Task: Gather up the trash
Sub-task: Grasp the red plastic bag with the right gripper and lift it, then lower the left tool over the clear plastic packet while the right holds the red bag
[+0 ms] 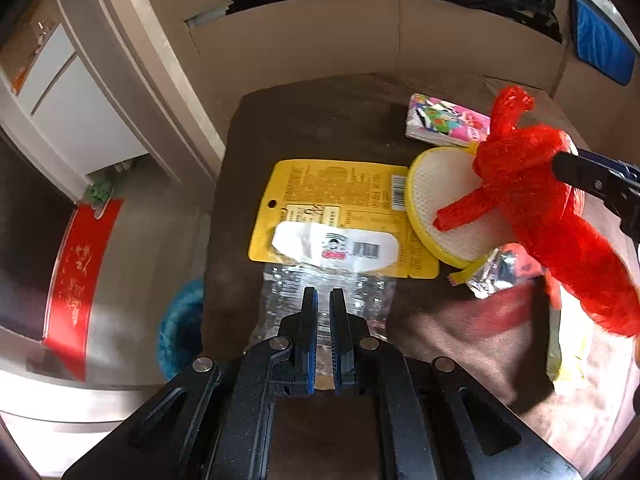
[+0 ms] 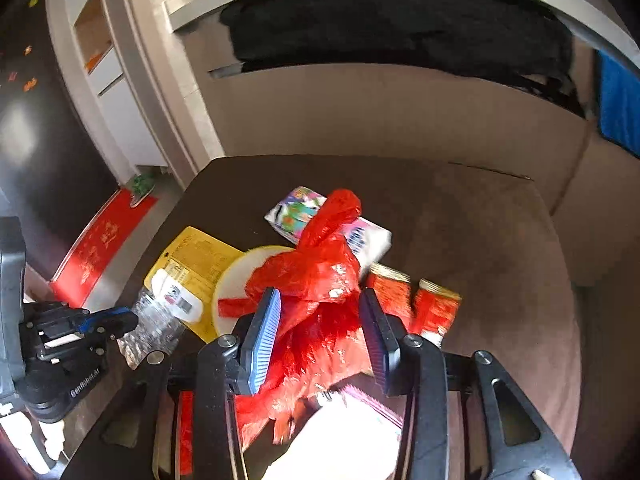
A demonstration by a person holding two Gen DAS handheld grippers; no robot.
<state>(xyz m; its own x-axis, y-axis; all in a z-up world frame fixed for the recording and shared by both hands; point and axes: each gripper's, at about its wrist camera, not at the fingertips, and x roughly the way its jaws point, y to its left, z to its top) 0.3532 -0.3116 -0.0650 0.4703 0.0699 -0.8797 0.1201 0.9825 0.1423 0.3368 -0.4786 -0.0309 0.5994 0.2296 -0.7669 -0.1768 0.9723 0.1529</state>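
Note:
A red plastic bag (image 2: 320, 288) hangs between the wide-apart fingers of my right gripper (image 2: 320, 320); it also shows at the right of the left wrist view (image 1: 552, 208), lifted above the brown table (image 1: 320, 120). My left gripper (image 1: 324, 308) is shut on a crushed clear plastic bottle (image 1: 320, 292), also visible in the right wrist view (image 2: 154, 324). On the table lie a yellow card package (image 1: 332, 196), a yellow-rimmed white round lid (image 1: 444, 200), a colourful tissue pack (image 1: 444, 120) and two red cans (image 2: 412, 296).
A silver foil wrapper (image 1: 492, 272) lies by the lid. A beige sofa (image 2: 400, 112) with dark clothing stands behind the table. A blue fuzzy item (image 1: 176, 328) and a red mat (image 1: 80, 272) are on the floor at left.

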